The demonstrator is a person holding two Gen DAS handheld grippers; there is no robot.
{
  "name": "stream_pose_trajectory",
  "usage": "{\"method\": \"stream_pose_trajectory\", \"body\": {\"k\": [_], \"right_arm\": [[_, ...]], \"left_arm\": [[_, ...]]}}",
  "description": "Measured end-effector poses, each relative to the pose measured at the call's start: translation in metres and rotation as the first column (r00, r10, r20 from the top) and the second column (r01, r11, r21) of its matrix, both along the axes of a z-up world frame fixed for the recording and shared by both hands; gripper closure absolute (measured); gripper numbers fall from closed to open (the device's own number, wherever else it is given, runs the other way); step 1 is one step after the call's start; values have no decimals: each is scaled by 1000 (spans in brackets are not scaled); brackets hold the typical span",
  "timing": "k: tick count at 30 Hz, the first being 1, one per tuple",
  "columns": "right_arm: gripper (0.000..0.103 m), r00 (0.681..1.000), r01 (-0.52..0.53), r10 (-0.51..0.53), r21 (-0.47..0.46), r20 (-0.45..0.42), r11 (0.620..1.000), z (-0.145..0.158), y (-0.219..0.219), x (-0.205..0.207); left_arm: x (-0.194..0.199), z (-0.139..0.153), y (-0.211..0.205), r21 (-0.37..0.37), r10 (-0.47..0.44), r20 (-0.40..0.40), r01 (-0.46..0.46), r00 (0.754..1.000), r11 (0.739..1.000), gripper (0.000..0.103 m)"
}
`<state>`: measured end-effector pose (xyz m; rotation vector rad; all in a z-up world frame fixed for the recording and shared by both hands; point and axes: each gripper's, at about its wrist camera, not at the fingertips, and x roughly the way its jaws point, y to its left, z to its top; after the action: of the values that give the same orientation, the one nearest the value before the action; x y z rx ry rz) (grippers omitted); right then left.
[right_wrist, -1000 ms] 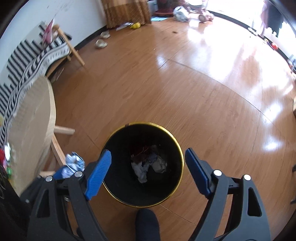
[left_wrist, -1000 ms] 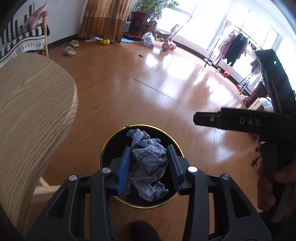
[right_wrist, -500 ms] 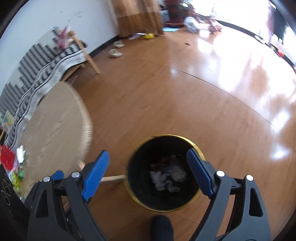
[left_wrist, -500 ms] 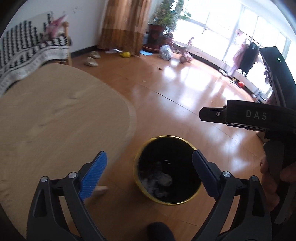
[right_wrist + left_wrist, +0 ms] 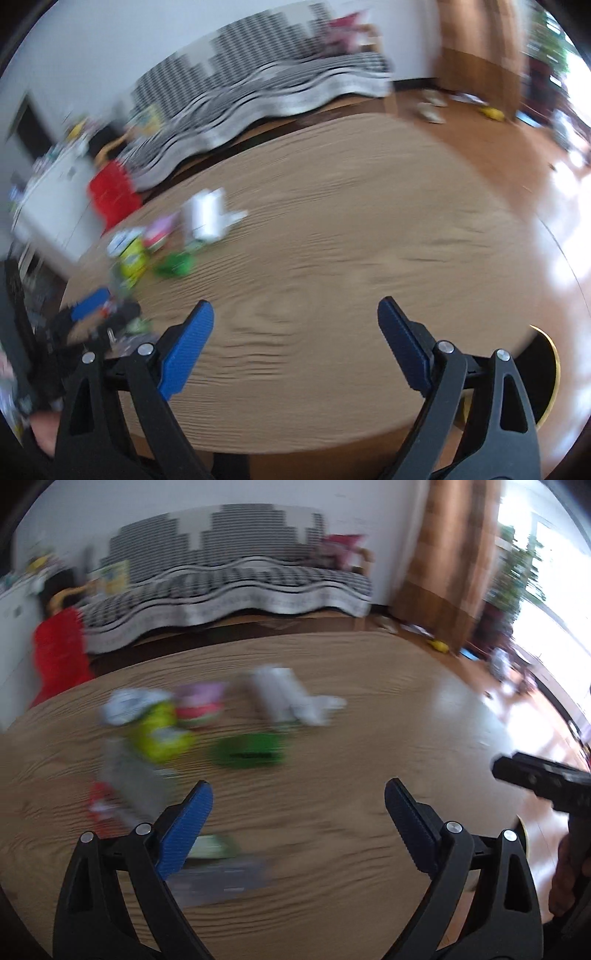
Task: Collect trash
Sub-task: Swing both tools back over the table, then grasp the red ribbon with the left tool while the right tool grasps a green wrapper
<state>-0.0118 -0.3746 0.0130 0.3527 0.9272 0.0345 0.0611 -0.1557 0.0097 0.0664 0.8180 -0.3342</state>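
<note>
Both views are motion-blurred. My left gripper (image 5: 297, 805) is open and empty above the round wooden table (image 5: 351, 716). Trash lies on the table ahead of it: a green packet (image 5: 249, 753), a white crumpled paper (image 5: 284, 698), a yellow-green wrapper (image 5: 159, 731), a pink-red wrapper (image 5: 199, 707), a grey wrapper (image 5: 129, 779) and a dark flat packet (image 5: 221, 878) near the left finger. My right gripper (image 5: 295, 325) is open and empty over the table (image 5: 351, 240). The same trash (image 5: 173, 266) lies far left there. The black gold-rimmed bin (image 5: 543, 365) peeks out at the right table edge.
A striped-covered sofa (image 5: 229, 587) stands behind the table. A red object (image 5: 59, 653) is at the left. Curtains (image 5: 447, 561) and a bright window are at the right. The left gripper's body (image 5: 70, 325) shows at the left of the right wrist view.
The left gripper opened and dropped the crumpled blue-white trash into the bin. Both grippers then swung left and up from the bin to the table with the trash.
</note>
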Motion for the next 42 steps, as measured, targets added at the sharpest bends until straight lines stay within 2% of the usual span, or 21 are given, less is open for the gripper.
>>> {"method": "stream_pose_trajectory", "body": {"k": [2,5,8,11,15,19,21,26,27,28,31,33,35,36,42], "right_arm": [[16,996,-85,85,-1,-12,996,-7,44,16],[16,984,-179,179,-27,-21,983,-16,93,32],[16,968,-251,250,-50,-28,967,-25,127,42],[16,957,-289,287,-48,-39,956,-32,144,47],[16,950,-309,307,-44,-53,950,-40,164,55],[16,946,-321,318,-35,-63,947,-46,172,61],[16,944,-327,324,-37,-68,944,-49,175,66],[16,938,-343,341,-29,-70,939,-51,178,74],[16,937,-346,344,-27,-66,938,-51,179,76],[16,936,-349,347,-24,-62,937,-51,182,80],[17,929,-368,367,-15,-47,930,-50,191,91],[17,922,-383,383,1,-51,924,-52,197,99],[19,914,-403,403,19,-53,915,-54,205,108],[20,909,-413,413,21,-55,911,-55,210,112],[26,900,-424,427,57,-86,904,-72,233,144]], "left_arm": [[11,-3,54,16,108,-9,-108,994,994,12],[22,-12,114,42,217,-31,-215,976,976,12],[25,-22,162,52,270,-51,-267,962,962,12],[32,-32,186,76,284,-72,-279,956,957,12],[52,-46,204,125,327,-83,-316,941,941,13],[74,-54,206,84,335,-87,-328,938,941,15],[78,-61,201,69,319,-99,-313,943,947,15],[84,-74,190,89,263,-109,-254,958,963,20],[83,-75,188,87,251,-110,-242,962,966,25],[82,-76,187,83,239,-111,-230,965,970,35],[80,-79,181,82,213,-108,-205,971,975,50],[76,-79,174,86,179,-99,-170,979,982,73],[72,-78,168,94,152,-102,-142,983,985,89],[69,-78,167,99,145,-104,-135,984,986,94],[55,-51,184,63,208,-68,-204,976,977,94]]}}
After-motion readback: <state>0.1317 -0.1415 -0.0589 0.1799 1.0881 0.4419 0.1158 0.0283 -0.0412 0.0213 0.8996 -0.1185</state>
